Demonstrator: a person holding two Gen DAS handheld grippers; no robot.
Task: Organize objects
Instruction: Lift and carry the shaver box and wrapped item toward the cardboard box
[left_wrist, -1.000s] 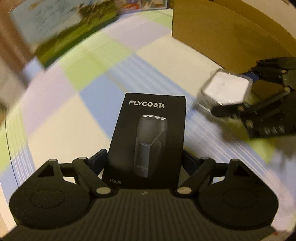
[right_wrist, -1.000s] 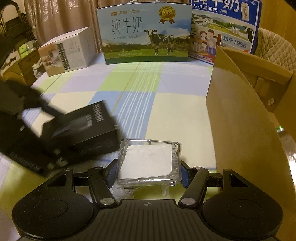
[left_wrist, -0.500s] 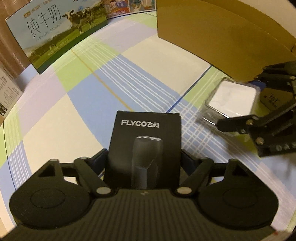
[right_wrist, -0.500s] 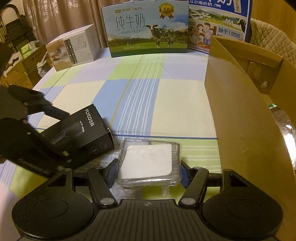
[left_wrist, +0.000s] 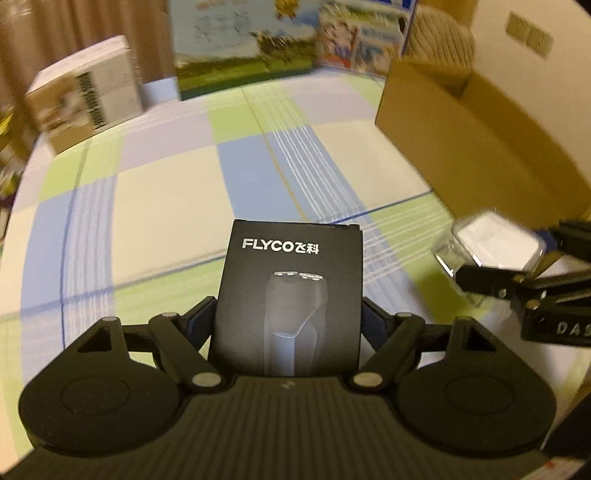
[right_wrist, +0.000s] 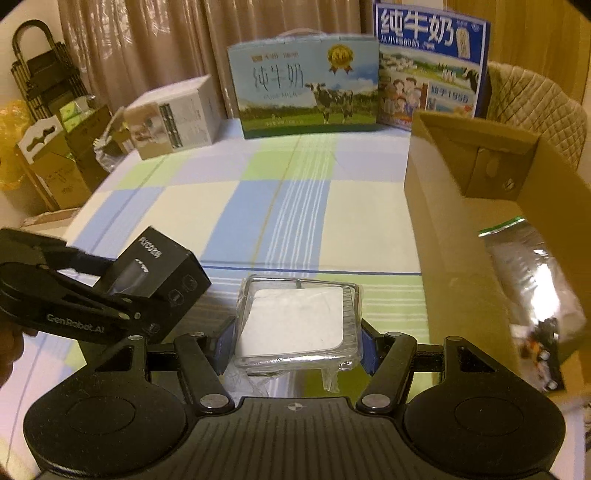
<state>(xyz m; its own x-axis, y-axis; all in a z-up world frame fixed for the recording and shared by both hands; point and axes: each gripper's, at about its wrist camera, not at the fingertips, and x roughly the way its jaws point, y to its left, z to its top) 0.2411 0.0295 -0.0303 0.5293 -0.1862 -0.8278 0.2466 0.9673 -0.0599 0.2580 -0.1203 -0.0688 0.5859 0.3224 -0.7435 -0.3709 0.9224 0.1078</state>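
Note:
My left gripper (left_wrist: 287, 314) is shut on a black FLYCO shaver box (left_wrist: 288, 295), held above the checked tablecloth (left_wrist: 166, 192). In the right wrist view that black box (right_wrist: 162, 269) and the left gripper (right_wrist: 122, 295) hang at the left. My right gripper (right_wrist: 297, 343) is shut on a clear plastic case (right_wrist: 299, 317) with a white insert, its loose wrap dangling below. The left wrist view shows this case (left_wrist: 495, 240) in the right gripper (left_wrist: 517, 266) at the right edge. An open cardboard box (right_wrist: 443, 229) stands just right of the case.
A silver foil bag (right_wrist: 535, 280) lies inside the cardboard box (left_wrist: 461, 147). Two milk cartons (right_wrist: 306, 92) (right_wrist: 428, 70) and a white box (right_wrist: 173, 114) stand along the table's far edge. A quilted chair back (right_wrist: 535, 99) rises behind the cardboard box. Cartons and a rack sit off the table's left.
Both grippers have risen with their loads and drawn back from the tablecloth. The left one rolled level, and the cardboard box's open top has come into view.

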